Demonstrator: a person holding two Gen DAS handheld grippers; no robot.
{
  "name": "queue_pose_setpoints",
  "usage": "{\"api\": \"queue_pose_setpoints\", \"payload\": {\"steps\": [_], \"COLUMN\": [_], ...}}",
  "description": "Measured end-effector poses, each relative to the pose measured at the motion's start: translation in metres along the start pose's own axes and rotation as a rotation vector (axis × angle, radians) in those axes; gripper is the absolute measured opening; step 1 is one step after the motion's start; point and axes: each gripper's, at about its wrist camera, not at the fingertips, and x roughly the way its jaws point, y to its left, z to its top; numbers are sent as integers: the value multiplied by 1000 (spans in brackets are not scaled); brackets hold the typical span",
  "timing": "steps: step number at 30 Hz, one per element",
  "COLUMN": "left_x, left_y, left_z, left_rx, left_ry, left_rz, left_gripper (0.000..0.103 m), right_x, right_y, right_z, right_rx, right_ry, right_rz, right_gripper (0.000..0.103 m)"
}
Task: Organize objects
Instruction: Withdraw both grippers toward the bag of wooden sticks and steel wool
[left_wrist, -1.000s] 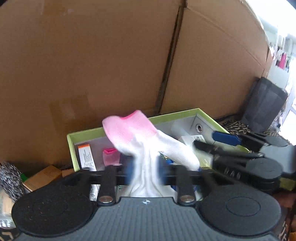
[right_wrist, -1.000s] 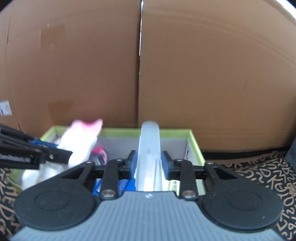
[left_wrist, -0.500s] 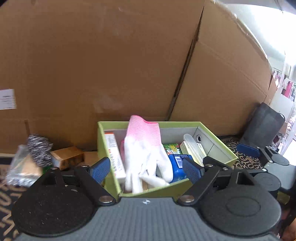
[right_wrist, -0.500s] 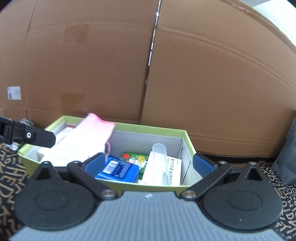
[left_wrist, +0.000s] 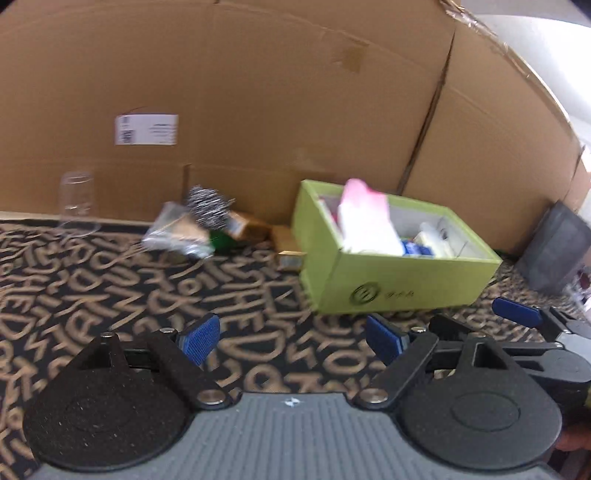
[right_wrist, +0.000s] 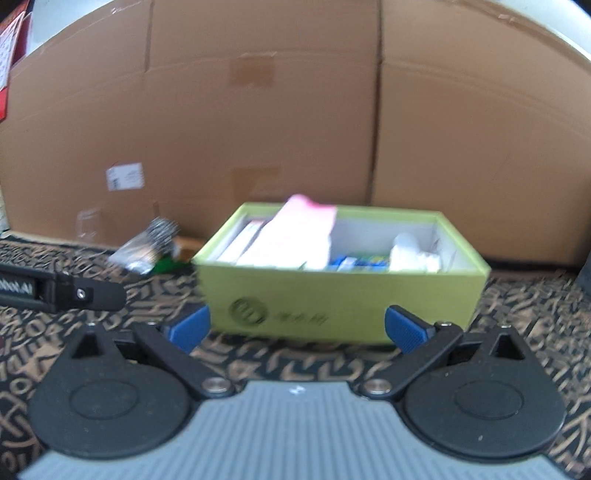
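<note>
Both grippers, left gripper (left_wrist: 291, 338) and right gripper (right_wrist: 295, 328), are spread wide with nothing between the jaws, hanging over the patterned mat in front of the green box (right_wrist: 343, 295). The glove (right_wrist: 299, 236) sticks up out of it, so it might flop out if bumped. Box also holds cartons and a clear tube (right_wrist: 406, 251); the scrubber (left_wrist: 207, 210) pile sits beside it.

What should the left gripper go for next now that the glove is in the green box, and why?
Probably swing the open, empty left gripper toward the steel scrubber in the loose pile left of the green box. The glove already sits inside, and that pile is on the left gripper's side.
</note>
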Motion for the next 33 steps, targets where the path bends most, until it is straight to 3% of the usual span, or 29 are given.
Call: {"api": "queue_pose_setpoints", "payload": {"steps": [6, 16, 26, 30, 33], "left_x": [-14, -15, 53, 89, 119], "left_y": [23, 56, 80, 82, 82], "left_z": [-11, -8, 35, 59, 70], "left_rx": [-16, -19, 15, 25, 33], "left_ry": [8, -4, -6, -26, 7], "left_rz": [65, 112, 165, 154, 180], "left_gripper": [89, 89, 89, 89, 89], "right_x": [-1, 13, 38, 47, 52], "right_y": [34, 76, 97, 98, 97], "right_z": [-14, -13, -22, -24, -26], "right_rx": [-3, -52, -75, -62, -46], "right_ry": [51, 80, 150, 171, 184], "right_rz": [46, 93, 120, 116, 122], "right_gripper": [103, 103, 103, 103, 103]}}
